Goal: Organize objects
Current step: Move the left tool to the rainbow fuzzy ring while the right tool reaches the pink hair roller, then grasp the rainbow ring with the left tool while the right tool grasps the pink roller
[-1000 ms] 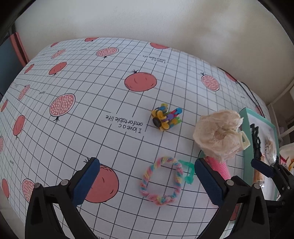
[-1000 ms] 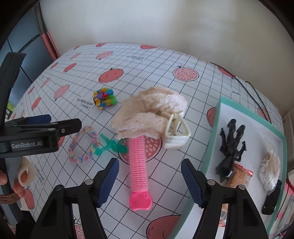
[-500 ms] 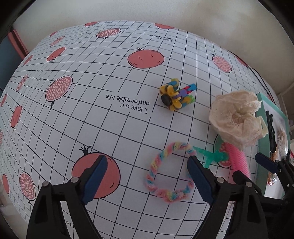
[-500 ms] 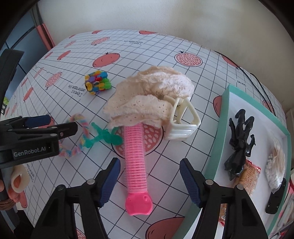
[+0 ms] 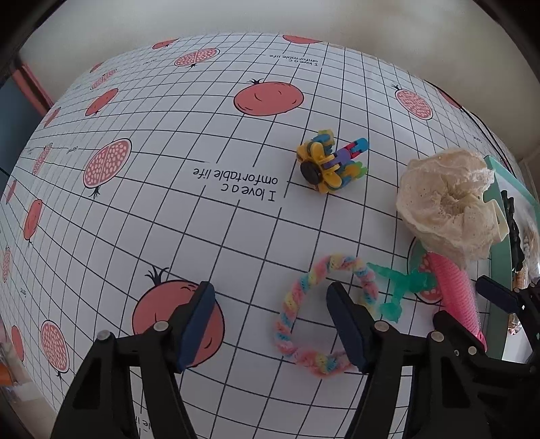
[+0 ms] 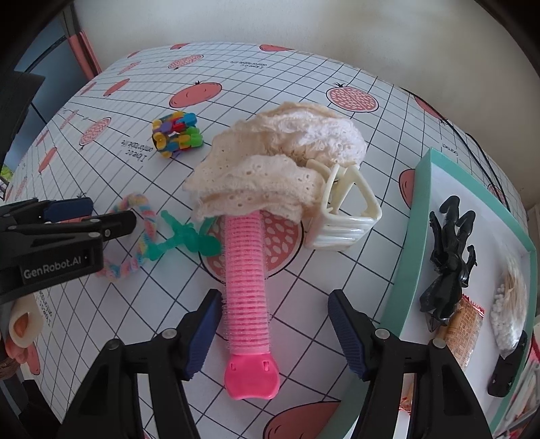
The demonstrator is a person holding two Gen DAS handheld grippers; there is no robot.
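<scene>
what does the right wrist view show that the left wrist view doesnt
Only the right wrist view shows the inside of the teal tray clearly: a black claw clip, a snack packet and a white fluffy item. It also shows the full white claw clip.

Only the left wrist view shows the left tongs open, one finger inside the pastel braided ring.

Both show the pink roller, cream scrunchie, green clip and colourful toy.

Ahead of me a table (image 5: 209, 216) wears a grid cloth printed with pomegranates, under a plain cream wall (image 6: 303, 23), softly daylit.
</scene>
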